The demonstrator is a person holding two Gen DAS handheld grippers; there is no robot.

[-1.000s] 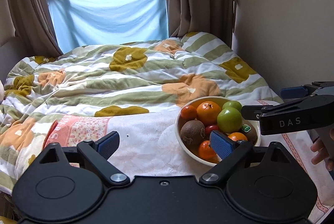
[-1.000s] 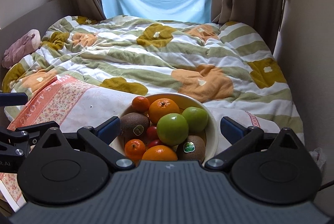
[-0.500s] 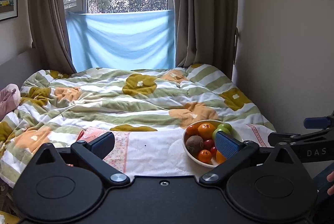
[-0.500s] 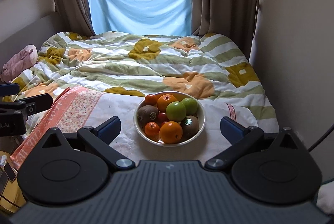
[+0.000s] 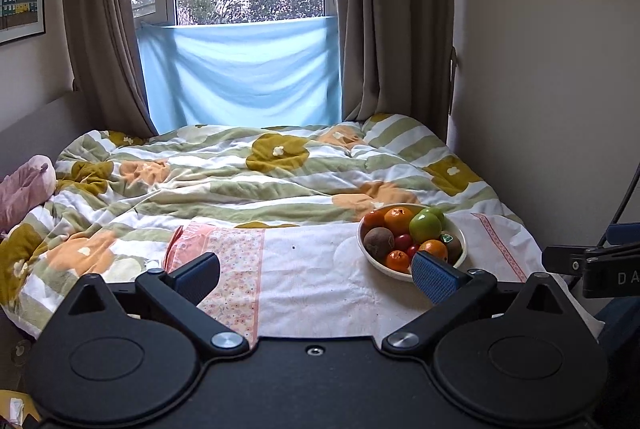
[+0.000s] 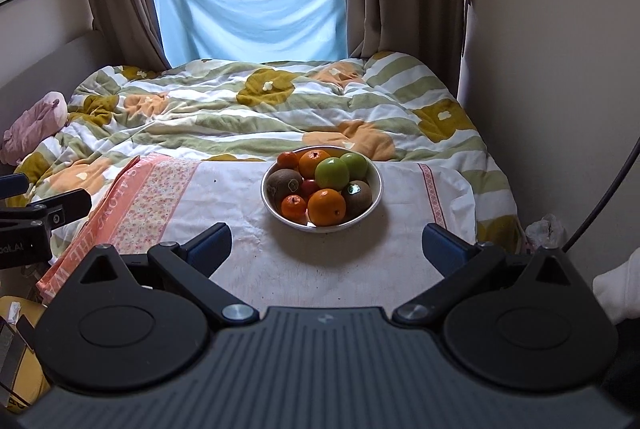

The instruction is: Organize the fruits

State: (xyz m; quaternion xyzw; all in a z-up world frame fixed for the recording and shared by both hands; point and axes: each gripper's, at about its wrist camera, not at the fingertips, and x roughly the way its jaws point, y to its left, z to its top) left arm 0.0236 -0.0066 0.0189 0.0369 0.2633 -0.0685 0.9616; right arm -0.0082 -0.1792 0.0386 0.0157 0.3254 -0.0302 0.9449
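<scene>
While both claws gape empty, fruit bowl on towel

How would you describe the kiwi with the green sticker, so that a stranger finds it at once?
On the bed, a white cloth holds a white bowl of fruit. In the right wrist view, look at the bowl's front right, beside the big orange. This kiwi is brown and fuzzy with a shiny green sticker; the other kiwi's sticker is pale.

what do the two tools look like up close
Left tool: smooth black body, two round black discs, black arms with silver pivot screws, blue textured pads. Right tool: same black discs and blue pads, but a ribbed grey body. White "DA" lettering and a black cable show beside it.
</scene>
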